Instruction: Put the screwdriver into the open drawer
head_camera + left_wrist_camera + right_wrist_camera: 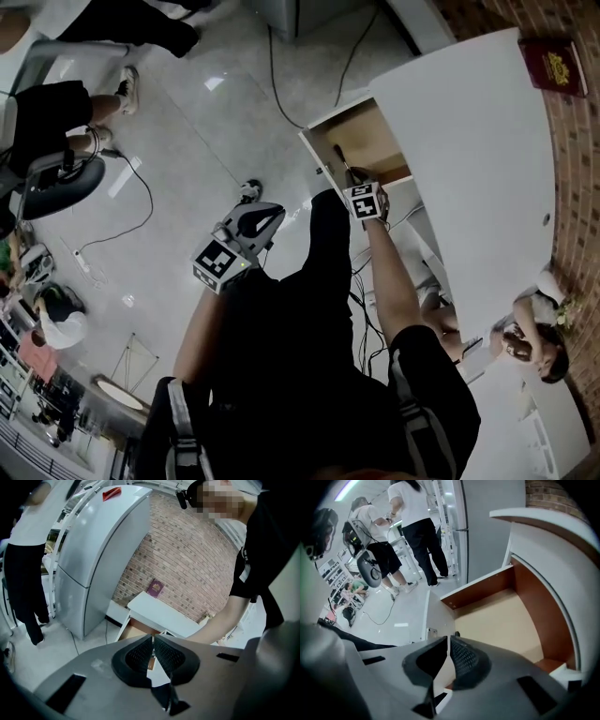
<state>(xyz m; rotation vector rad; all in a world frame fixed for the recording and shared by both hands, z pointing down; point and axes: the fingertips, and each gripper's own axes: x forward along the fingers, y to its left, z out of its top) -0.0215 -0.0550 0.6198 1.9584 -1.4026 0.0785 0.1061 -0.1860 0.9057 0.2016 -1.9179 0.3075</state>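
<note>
The open drawer (367,131) sticks out of a white desk (478,169), and its pale wooden bottom (497,620) looks bare. In the head view my right gripper (356,184) hovers at the drawer's near edge, with the dark, thin screwdriver (343,162) reaching from it into the drawer. The right gripper view shows the jaws of that gripper (449,641) pressed together, with only a small dark tip (457,633) poking out above them. My left gripper (267,217) hangs over the floor left of the drawer. Its jaws (153,641) are shut on nothing.
A red book (553,64) lies on the desk's far end by a brick wall (187,564). A grey fridge (93,559) stands left of the desk. Cables (141,202) run over the floor. Other people (417,531) and a chair (52,187) are off to the left.
</note>
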